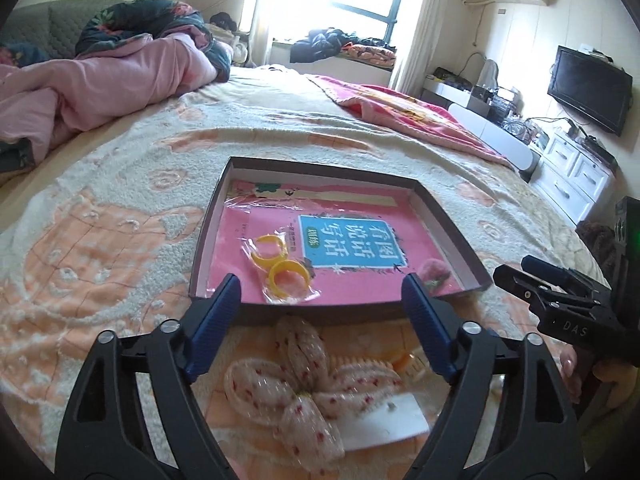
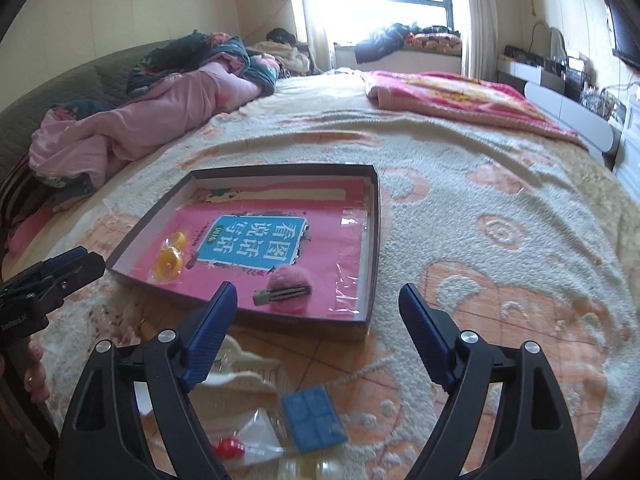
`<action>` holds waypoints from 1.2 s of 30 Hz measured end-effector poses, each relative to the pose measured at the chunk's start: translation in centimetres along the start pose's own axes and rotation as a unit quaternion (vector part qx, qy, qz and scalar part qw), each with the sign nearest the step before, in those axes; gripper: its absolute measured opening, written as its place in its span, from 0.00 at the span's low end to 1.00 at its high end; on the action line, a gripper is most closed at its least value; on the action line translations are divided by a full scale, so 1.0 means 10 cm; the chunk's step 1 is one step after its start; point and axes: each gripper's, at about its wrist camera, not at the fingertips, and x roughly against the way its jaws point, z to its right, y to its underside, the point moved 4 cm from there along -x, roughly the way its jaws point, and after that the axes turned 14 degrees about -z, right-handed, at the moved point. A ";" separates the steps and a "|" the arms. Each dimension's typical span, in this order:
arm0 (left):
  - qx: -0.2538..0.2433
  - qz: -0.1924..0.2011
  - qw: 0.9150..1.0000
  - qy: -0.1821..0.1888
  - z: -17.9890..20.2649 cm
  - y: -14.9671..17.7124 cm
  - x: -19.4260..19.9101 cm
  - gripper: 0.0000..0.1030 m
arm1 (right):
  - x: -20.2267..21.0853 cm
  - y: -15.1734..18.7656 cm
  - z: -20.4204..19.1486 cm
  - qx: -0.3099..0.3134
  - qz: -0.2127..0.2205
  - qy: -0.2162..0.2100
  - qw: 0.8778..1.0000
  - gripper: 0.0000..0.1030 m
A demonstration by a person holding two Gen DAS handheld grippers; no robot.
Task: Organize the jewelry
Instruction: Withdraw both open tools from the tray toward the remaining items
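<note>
On the bed (image 1: 120,208), a shallow tray (image 1: 452,224) lined with a pink book serves as the collecting spot, set just ahead of both grippers so pieces can be dropped in from the near edge. Inside lie 2 yellow rings (image 1: 280,264) in a clear bag and a fluffy pink hair clip (image 2: 286,286). The left gripper (image 1: 320,296) and right gripper (image 2: 316,304) both stand wide with nothing between their fingers. Unsorted pieces remain on the bed below them: a dotted bow (image 1: 304,384), a blue card (image 2: 314,416) and a red bead (image 2: 228,448).
</note>
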 end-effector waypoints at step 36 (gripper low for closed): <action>-0.088 -0.021 0.995 0.046 0.53 0.89 0.42 0.88 | 0.51 0.97 -0.19 0.045 -0.005 -0.010 0.999 0.85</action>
